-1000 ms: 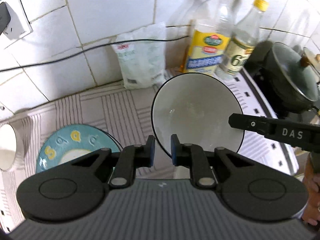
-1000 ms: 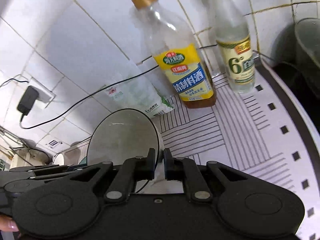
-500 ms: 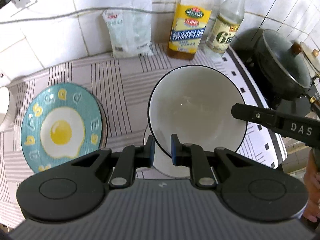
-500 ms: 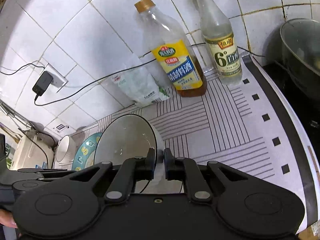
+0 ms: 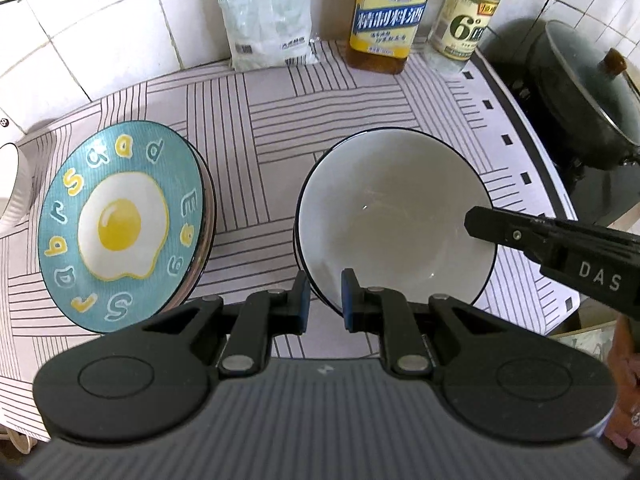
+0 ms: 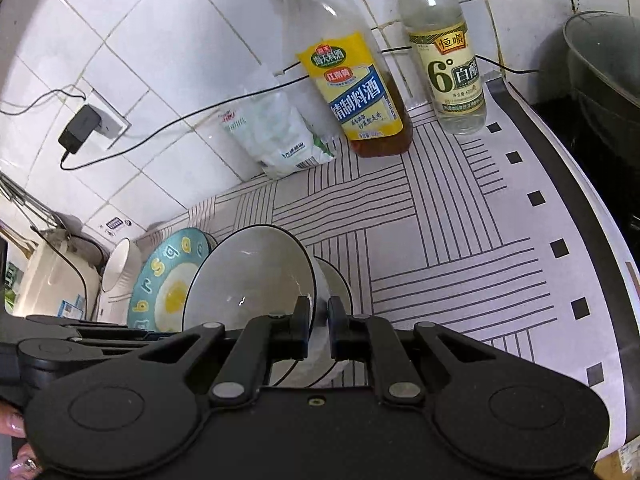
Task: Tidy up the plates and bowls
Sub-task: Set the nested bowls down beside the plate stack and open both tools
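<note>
Two grippers, left gripper (image 5: 324,294) & right gripper (image 6: 319,322), each w/ jaws clamped on the white bowl (image 5: 394,216) rim, hold it tilted over a second bowl (image 6: 334,280), just right of the egg plate (image 5: 120,224). Level it, lower slowly till nested, then let go.

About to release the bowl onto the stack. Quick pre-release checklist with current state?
1. Left gripper clamped on white bowl rim: ok.
2. Right gripper clamped on the opposite rim: ok.
3. Bowl lined up over lower bowl: ok, roughly.
4. Bowl fully seated in the lower one: cannot tell.
5. Bowl level: not ok, tilted in the right wrist view.
6. Egg plate clear of the bowl: ok.
</note>
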Demonstrator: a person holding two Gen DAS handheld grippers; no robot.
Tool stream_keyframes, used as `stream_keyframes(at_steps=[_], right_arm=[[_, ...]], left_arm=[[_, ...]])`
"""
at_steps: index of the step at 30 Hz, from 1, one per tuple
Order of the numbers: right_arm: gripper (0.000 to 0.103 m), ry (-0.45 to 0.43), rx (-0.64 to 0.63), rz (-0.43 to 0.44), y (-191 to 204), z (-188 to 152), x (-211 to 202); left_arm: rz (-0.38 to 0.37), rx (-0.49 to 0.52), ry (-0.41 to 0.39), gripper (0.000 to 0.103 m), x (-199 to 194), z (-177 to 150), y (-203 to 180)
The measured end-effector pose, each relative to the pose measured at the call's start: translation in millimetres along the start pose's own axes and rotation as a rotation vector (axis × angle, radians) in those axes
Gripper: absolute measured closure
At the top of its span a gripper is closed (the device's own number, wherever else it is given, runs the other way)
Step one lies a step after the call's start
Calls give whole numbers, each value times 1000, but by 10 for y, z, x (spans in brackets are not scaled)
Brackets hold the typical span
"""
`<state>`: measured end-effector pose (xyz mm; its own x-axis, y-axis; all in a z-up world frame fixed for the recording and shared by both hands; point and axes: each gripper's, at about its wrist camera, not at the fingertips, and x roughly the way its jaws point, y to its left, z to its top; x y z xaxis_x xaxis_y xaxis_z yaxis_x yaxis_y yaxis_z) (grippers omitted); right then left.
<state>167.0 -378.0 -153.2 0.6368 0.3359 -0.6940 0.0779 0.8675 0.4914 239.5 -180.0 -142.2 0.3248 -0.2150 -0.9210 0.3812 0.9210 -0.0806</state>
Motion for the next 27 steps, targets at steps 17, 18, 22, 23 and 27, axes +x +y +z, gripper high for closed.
stream_keyframes(at_steps=[17, 18, 22, 23, 27], right_arm=[[91, 18, -213, -95, 173, -69, 241], [91, 16, -237, -108, 194, -78, 256], [91, 8, -305, -147, 231, -84, 308], [91, 8, -304, -144, 225, -73, 310], [91, 12, -300, -133, 195, -66, 315]], left_arm=[[39, 13, 121, 86, 234, 113, -27], [37, 14, 126, 86, 246, 123, -31], [46, 19, 133, 86, 284, 150, -70], [48, 19, 134, 86, 287, 152, -76], [39, 1, 135, 85, 279, 149, -65]])
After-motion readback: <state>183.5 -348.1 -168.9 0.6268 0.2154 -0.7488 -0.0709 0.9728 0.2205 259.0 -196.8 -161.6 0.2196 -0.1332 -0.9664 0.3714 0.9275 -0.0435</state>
